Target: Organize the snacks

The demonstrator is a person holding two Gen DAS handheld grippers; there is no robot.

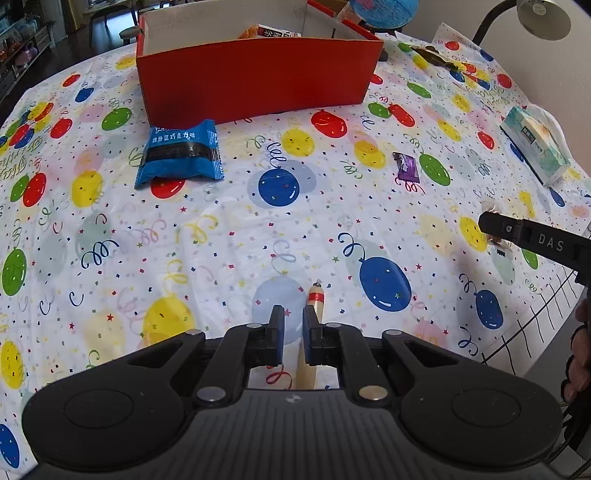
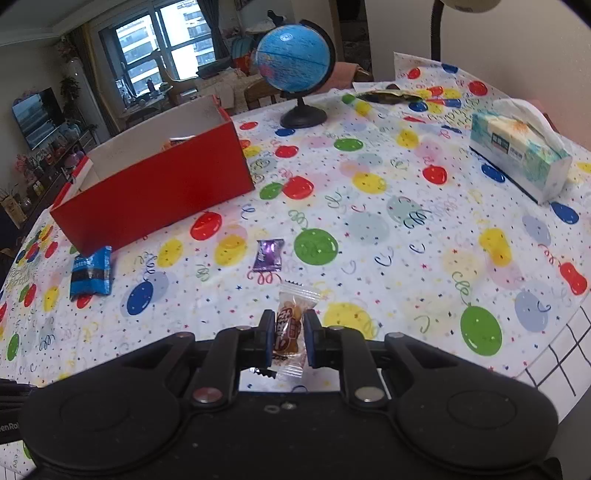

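The red box stands open on the balloon tablecloth with 1 orange-and-white packet showing inside. My right gripper pinches a clear-wrapped brown candy. My left gripper is narrow, a sausage stick beside its right pad.

Blue packet, purple candy near red box.

The left gripper has its jaws nearly closed; the right gripper is clamped on a candy between its fingers.
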